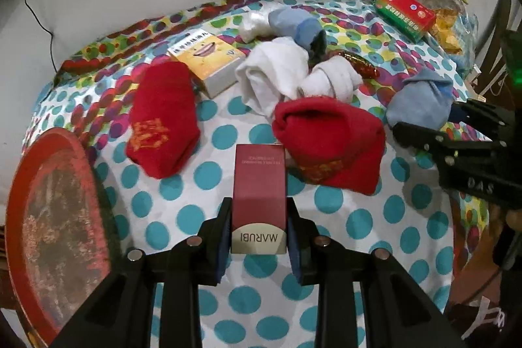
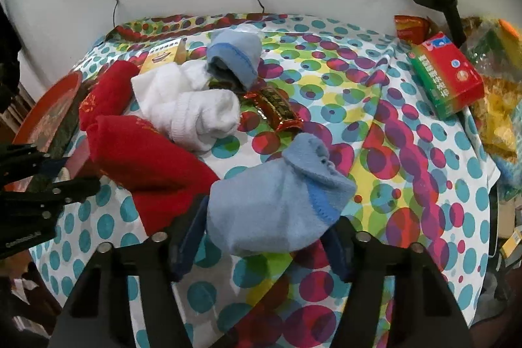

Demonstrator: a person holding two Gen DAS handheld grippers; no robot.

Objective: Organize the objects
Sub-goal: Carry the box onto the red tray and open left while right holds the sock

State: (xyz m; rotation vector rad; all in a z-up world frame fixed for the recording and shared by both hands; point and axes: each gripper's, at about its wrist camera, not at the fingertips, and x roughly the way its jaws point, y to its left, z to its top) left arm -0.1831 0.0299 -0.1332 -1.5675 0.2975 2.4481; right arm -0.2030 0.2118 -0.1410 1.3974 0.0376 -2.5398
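The left gripper (image 1: 259,227) is closed tight on a red box (image 1: 259,194), holding it by its sides just over the dotted cloth (image 1: 202,250). The right gripper (image 2: 264,237) is open wide, with a blue sock (image 2: 277,207) between its fingers; I cannot tell if they touch it. This looks like the sorting step. Next, the box likely goes to the red tray (image 1: 49,211) at the left, and the right fingers need to squeeze the sock.
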